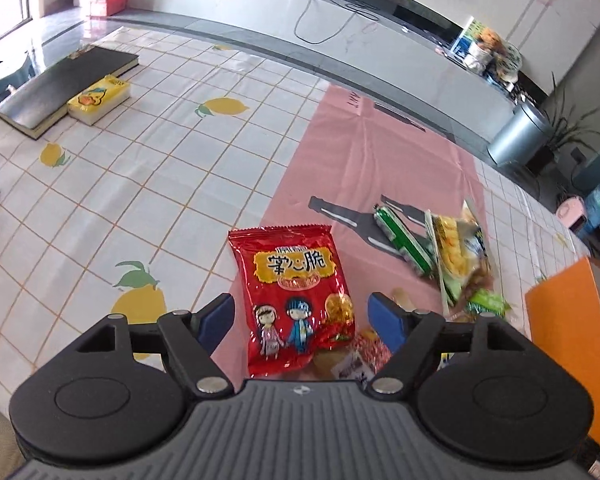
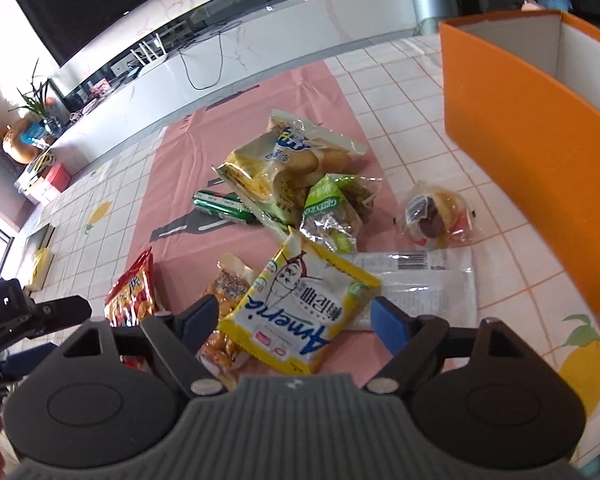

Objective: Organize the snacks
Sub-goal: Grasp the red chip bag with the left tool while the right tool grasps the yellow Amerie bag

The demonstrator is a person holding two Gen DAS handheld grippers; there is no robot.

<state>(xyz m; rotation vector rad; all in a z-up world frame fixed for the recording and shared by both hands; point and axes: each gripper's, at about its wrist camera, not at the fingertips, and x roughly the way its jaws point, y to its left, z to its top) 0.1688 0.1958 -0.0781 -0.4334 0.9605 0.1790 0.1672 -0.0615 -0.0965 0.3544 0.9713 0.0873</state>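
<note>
Left gripper [image 1: 302, 318] spread wide, blue pads clear of the red snack packet [image 1: 296, 300] lying flat between them on the pink mat [image 1: 380, 148]; nothing gripped. Right gripper [image 2: 296, 322] likewise parted, straddling the near end of the yellow-and-white packet [image 2: 300, 308], pads just beside its edges and not pressing. Beyond it, piled on the mat: a clear bag of yellow biscuits [image 2: 284, 160], a green tube [image 2: 224, 206], a green-labelled pouch [image 2: 332, 212]; a round wrapped pastry [image 2: 436, 216] off the mat on the checked tablecloth [image 2: 512, 280]; orange box [image 2: 520, 128] standing open to the right.
</note>
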